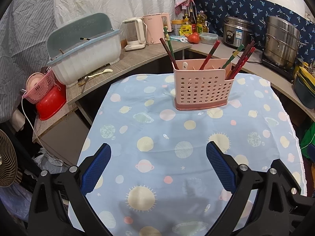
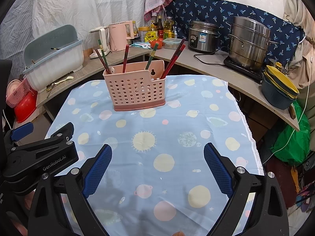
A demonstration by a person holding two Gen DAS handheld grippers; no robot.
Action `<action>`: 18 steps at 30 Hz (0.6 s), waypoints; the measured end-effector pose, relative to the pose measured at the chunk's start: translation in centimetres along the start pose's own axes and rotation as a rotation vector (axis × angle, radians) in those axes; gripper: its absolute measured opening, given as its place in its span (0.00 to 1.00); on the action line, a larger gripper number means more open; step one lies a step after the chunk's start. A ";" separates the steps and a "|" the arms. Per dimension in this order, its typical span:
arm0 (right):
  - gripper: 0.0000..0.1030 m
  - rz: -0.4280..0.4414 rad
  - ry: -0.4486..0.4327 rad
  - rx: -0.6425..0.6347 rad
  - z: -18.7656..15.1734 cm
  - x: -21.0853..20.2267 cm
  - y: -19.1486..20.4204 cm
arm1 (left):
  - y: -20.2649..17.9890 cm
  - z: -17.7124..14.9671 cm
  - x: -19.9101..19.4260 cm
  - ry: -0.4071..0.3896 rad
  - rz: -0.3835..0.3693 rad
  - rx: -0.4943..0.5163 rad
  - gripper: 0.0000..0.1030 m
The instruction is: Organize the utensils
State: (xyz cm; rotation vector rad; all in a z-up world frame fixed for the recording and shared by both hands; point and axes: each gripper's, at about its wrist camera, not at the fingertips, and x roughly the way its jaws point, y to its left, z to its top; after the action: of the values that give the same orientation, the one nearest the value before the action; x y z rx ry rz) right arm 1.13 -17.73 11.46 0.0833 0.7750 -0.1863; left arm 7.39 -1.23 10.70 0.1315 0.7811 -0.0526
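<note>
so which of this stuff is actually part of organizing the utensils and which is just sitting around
Part of the job:
- pink utensil holder on the blue tablecloth
- chopsticks standing in it
- left claw and right claw, both open and empty

Just lying about:
- dish rack
- pink kettle
- rice cooker
- steel steamer pot
- stacked bowls

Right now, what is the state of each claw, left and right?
Left claw: open, holding nothing, above the tablecloth.
Right claw: open, holding nothing.
</note>
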 end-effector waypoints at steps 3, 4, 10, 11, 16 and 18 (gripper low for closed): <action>0.88 -0.002 0.001 0.001 0.0 -0.1 -0.1 | 0.0 0.0 0.0 0.000 -0.001 0.002 0.90; 0.88 -0.003 0.001 0.000 0.0 -0.1 -0.1 | 0.0 0.0 0.1 0.003 -0.006 0.003 0.90; 0.88 -0.004 0.004 -0.002 0.0 0.0 -0.1 | -0.1 0.0 0.2 0.004 -0.009 0.004 0.90; 0.88 -0.003 0.003 -0.003 0.0 0.0 0.0 | -0.1 0.0 0.1 0.004 -0.008 0.004 0.90; 0.88 -0.004 0.003 -0.002 0.0 -0.1 -0.1 | -0.1 -0.1 0.1 -0.004 -0.005 0.001 0.90; 0.88 -0.005 0.001 -0.003 0.0 0.0 0.0 | 0.0 0.0 0.1 -0.006 -0.010 -0.004 0.90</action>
State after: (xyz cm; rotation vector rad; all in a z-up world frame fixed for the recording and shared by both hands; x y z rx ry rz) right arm 1.11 -17.72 11.50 0.0786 0.7767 -0.1898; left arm 7.45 -1.25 10.60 0.1238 0.7759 -0.0605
